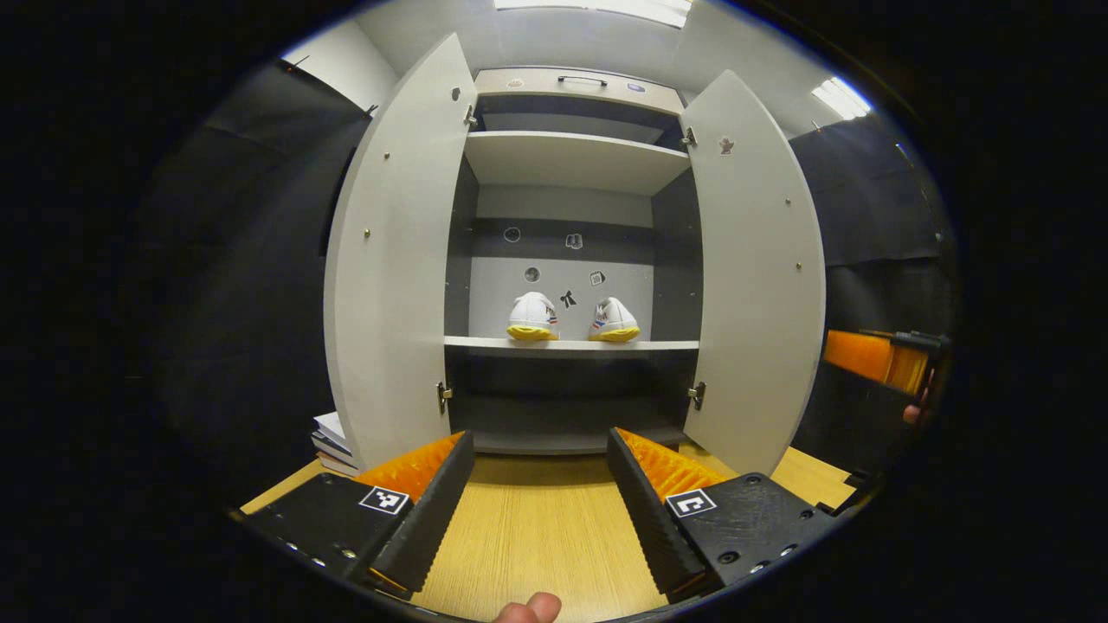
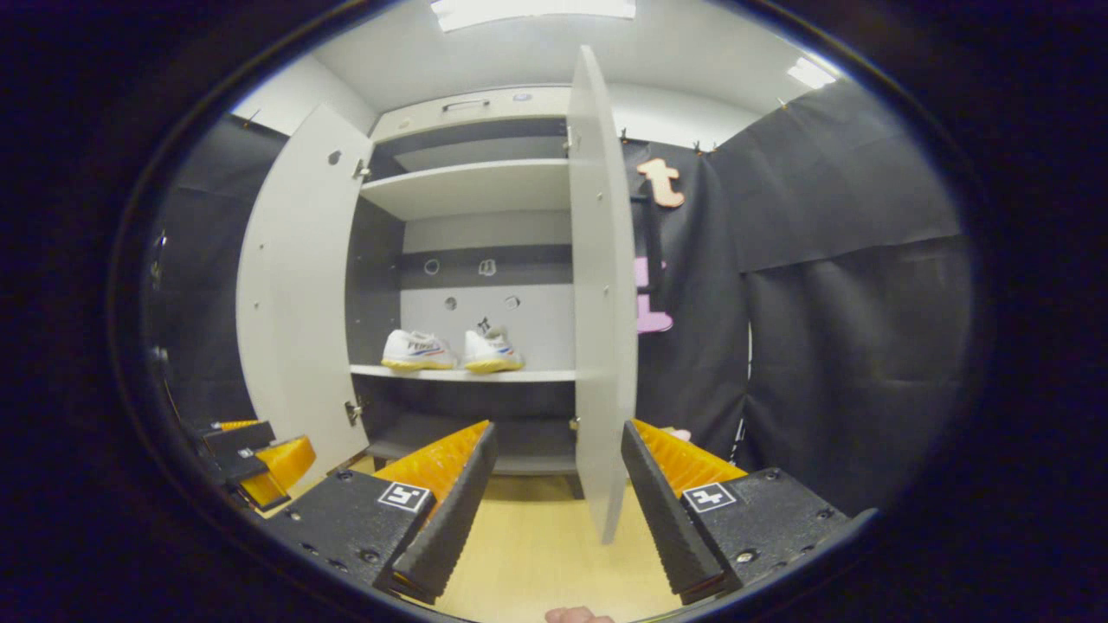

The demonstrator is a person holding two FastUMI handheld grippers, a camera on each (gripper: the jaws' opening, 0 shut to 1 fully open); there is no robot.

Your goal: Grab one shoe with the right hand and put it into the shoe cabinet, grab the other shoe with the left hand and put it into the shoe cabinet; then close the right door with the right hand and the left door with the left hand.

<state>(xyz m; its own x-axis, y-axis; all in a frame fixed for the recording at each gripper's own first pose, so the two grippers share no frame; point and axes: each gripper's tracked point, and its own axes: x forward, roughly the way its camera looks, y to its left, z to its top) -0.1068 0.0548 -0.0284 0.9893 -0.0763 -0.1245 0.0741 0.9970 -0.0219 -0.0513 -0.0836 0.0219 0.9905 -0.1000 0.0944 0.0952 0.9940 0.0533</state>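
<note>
While both shoes already sit on the middle shelf (image 1: 571, 345), the doors are what remain, and that is where trouble could come. Nearest, the right gripper (image 2: 558, 472) is spread and empty with the right door (image 2: 602, 294) edge-on between its fingers; pushing the thin edge could slip. The left gripper (image 1: 541, 480), also spread and empty, hangs over the counter (image 1: 537, 519) with open room before the left door (image 1: 389, 260). Farther in, the left shoe (image 1: 532, 317) and right shoe (image 1: 614, 321) stand near the shelf's front edge, so a swinging door might clip them.
</note>
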